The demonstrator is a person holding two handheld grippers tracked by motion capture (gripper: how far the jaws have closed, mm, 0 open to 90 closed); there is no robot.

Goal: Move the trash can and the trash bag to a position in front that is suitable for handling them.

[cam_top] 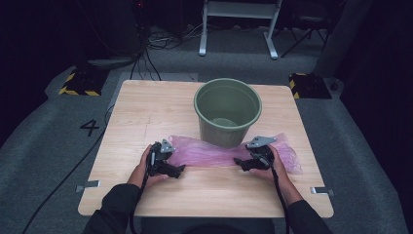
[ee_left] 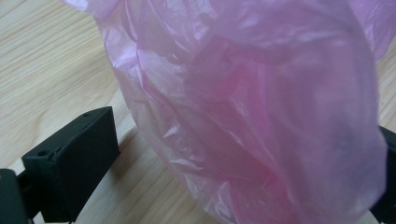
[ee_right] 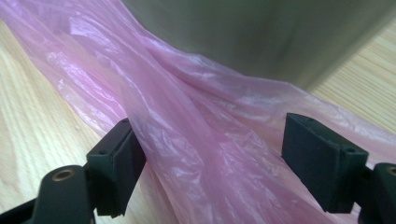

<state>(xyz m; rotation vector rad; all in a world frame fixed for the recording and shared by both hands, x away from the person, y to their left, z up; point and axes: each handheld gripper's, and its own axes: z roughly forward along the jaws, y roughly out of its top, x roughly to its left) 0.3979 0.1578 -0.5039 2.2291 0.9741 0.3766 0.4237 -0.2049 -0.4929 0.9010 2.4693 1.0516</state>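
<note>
A thin pink plastic bag (cam_top: 214, 155) lies crumpled in a long strip across the wooden table (cam_top: 141, 107), just in front of a green bucket (cam_top: 227, 112). My left gripper (cam_top: 179, 168) sits at the bag's left end, pointing right. In the left gripper view it (ee_left: 240, 135) is open, with the bag (ee_left: 252, 107) bulging between the jaws. My right gripper (cam_top: 239, 162) is on the bag's right part, pointing left. Its jaws (ee_right: 210, 135) stand open astride the bag (ee_right: 196, 135), with the bucket wall (ee_right: 261, 32) right behind.
The bucket stands upright and holds nothing, touching the bag's far edge. Bare wood lies left of and behind it. Metal brackets (cam_top: 87, 185) stick out at the table's front corners. Cables (cam_top: 146, 58), striped blocks (cam_top: 80, 83) and white desk legs (cam_top: 202, 29) are on the floor beyond.
</note>
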